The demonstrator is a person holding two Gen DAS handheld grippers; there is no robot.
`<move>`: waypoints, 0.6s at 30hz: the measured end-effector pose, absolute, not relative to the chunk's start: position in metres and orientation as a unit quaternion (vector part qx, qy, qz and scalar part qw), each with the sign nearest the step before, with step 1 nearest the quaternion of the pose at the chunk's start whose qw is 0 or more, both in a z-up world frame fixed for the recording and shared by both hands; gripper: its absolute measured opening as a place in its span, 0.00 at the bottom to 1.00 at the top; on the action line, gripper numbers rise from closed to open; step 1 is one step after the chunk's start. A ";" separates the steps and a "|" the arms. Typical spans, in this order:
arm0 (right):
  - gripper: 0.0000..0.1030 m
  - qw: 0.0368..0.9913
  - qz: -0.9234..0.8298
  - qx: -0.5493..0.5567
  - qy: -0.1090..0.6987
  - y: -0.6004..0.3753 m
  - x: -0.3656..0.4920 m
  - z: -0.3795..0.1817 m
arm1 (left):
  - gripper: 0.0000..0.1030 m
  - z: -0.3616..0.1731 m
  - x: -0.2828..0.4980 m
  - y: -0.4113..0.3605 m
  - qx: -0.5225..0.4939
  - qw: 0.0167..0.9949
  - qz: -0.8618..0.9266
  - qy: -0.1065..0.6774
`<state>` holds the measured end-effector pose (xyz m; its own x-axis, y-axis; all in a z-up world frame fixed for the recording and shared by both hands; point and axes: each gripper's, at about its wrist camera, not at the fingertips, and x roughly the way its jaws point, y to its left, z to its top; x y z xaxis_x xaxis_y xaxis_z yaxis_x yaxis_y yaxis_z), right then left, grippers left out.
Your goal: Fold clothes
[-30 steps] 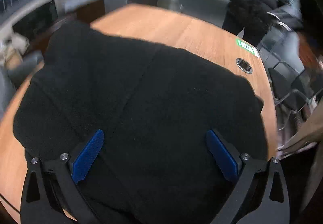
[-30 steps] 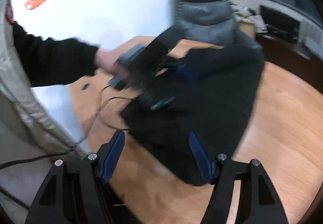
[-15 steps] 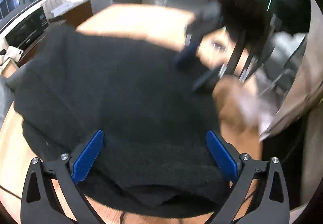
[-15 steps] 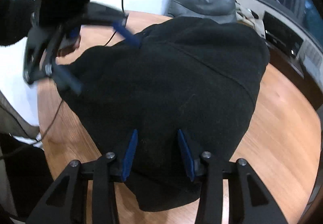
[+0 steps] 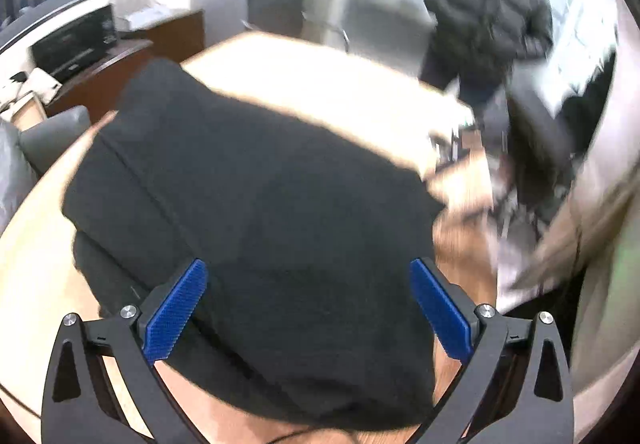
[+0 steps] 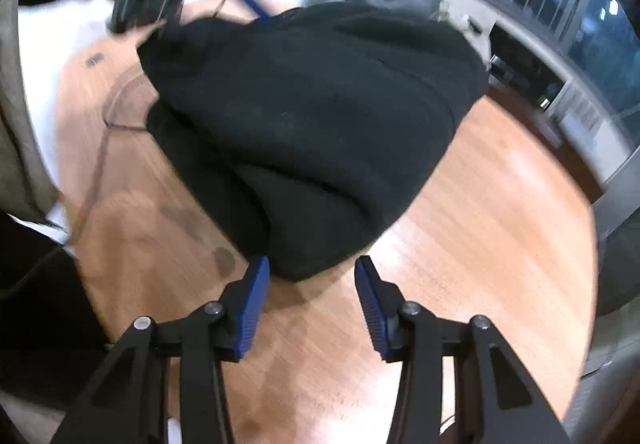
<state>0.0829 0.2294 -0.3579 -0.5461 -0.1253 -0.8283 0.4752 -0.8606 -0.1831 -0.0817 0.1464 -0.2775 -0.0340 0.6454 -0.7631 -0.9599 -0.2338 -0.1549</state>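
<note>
A black garment lay bunched in several thick layers on the wooden table as the folding appeared to be at its closing stage — the cloth already doubled over itself, with rounded fold edges stacked at the near corner. The right hand-held gripper hovered just short of that corner, its blue pads moderately apart and holding nothing. The left hand-held gripper stood spread wide above the opposite side of the bundle, its fingers framing dark cloth without pinching it. By the look of it, the next move called for either a final tuck or a squaring of the uneven edges — the right-hand corner bulged and the layers did not line up. The fabric looked thick, soft and fleecy, matte black with a faint seam across the top. A thin cable trailed on the table beside it.
</note>
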 end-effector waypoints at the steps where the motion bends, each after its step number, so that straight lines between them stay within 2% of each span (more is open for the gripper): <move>1: 0.55 0.163 -0.862 0.432 0.210 0.222 0.080 -0.360 | 1.00 -0.283 -0.086 0.147 -0.381 0.578 0.691 0.209; 5: 0.61 0.131 -0.863 0.408 0.265 0.196 0.065 -0.377 | 1.00 -0.316 -0.091 0.163 -0.396 0.562 0.686 0.237; 6: 0.60 0.120 -0.862 0.406 0.280 0.193 0.063 -0.382 | 1.00 -0.324 -0.092 0.167 -0.400 0.558 0.685 0.244; 7: 0.48 0.111 -0.864 0.405 0.277 0.194 0.062 -0.382 | 1.00 -0.331 -0.093 0.170 -0.401 0.556 0.685 0.248; 8: 0.40 0.102 -0.871 0.408 0.253 0.201 0.060 -0.379 | 1.00 -0.333 -0.092 0.169 -0.396 0.557 0.688 0.245; 11: 0.29 0.082 -0.884 0.429 0.170 0.224 0.056 -0.372 | 1.00 -0.336 -0.090 0.165 -0.391 0.556 0.696 0.234; 15: 0.29 0.089 -0.880 0.457 0.095 0.256 0.056 -0.369 | 1.00 -0.338 -0.089 0.163 -0.387 0.557 0.698 0.230; 18: 0.33 0.126 -0.863 0.488 0.028 0.277 0.059 -0.362 | 1.00 -0.331 -0.091 0.164 -0.401 0.552 0.694 0.231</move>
<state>0.0592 0.2774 -0.3616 -0.4927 -0.1907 -0.8490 0.2447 -0.9667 0.0751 -0.0915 0.1641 -0.3311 -0.0689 0.5803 -0.8115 -0.9511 -0.2836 -0.1220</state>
